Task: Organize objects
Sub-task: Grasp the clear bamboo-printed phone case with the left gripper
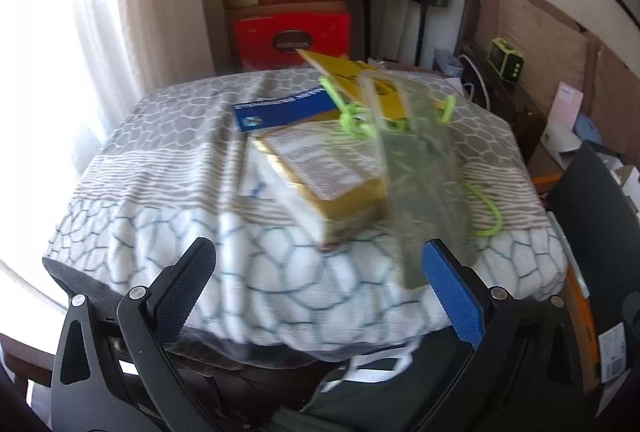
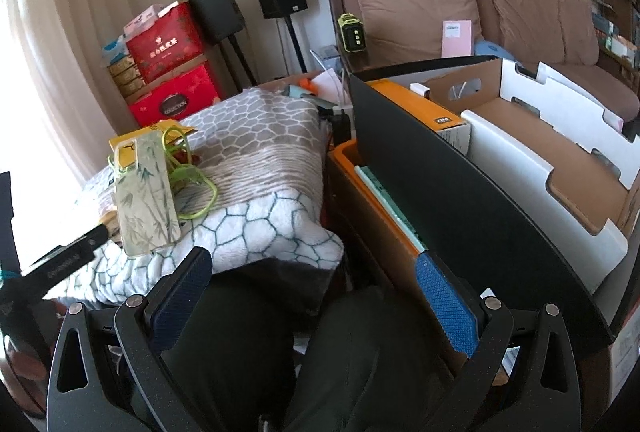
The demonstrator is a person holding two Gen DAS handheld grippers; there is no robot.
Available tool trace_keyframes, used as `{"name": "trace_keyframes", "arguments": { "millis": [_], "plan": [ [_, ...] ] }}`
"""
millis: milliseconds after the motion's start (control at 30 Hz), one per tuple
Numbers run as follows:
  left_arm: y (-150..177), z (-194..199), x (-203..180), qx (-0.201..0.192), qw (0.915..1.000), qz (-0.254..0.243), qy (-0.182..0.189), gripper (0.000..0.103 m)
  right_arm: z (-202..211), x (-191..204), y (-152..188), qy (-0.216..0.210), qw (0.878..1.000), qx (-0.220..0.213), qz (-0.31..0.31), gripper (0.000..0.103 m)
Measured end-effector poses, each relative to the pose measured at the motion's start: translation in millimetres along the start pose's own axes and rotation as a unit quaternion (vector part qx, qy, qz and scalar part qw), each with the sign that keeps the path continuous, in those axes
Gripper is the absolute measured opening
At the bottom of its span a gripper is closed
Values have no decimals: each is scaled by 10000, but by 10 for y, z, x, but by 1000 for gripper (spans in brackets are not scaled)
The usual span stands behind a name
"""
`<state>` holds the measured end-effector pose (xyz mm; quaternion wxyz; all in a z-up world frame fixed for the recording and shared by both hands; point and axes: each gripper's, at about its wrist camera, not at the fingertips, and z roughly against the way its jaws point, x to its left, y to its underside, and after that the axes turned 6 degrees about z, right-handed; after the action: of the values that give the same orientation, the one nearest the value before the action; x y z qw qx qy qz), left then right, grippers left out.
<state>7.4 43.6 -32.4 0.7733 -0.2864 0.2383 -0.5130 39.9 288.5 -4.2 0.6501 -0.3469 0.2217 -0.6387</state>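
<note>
We held both tools tipped down toward a small table draped in a fleecy grey-and-white cloth with a pebble pattern (image 1: 168, 216); the left gripper (image 1: 320, 292) stood spread wide and empty, and the right gripper (image 2: 316, 296) likewise, nothing between its blue ribbed pads; the things to sort lay heaped mid-cloth, ahead of and above the left jaws, while from the right tool they sat off to the left, so we judged the left hand the nearer; topmost lay a flat, glossy phone case printed with green bamboo (image 2: 146, 200), its long axis running away from us, roughly in line with the left fingers, with a thin lime-green cord (image 2: 200, 192) looped beside it; under it sat a squat gold-edged box (image 1: 336, 188), a blue booklet (image 1: 280, 110) and a yellow card (image 1: 360, 80); the left view was blurred; an open white-and-brown cardboard box (image 2: 552, 160) stood to the right.
</note>
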Motion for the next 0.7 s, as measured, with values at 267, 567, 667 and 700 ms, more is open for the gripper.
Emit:
{"name": "trace_keyframes", "arguments": {
  "millis": [267,567,667,700],
  "plan": [
    [-10,-365,-649,351,9981,-404,-308,103,-3,49,8,8,9999,2,105,102],
    [-40,-500,-925,118,9942,-764,-748,103,-122,-24,60,-104,9998,151,-90,102],
    [-29,-632,-963,320,9916,-833,-934,103,-154,-8,75,-137,9997,197,-88,102],
    [-22,-665,-970,402,9912,-842,-937,103,-164,-1,78,-135,9997,204,-81,102]
  ]
}}
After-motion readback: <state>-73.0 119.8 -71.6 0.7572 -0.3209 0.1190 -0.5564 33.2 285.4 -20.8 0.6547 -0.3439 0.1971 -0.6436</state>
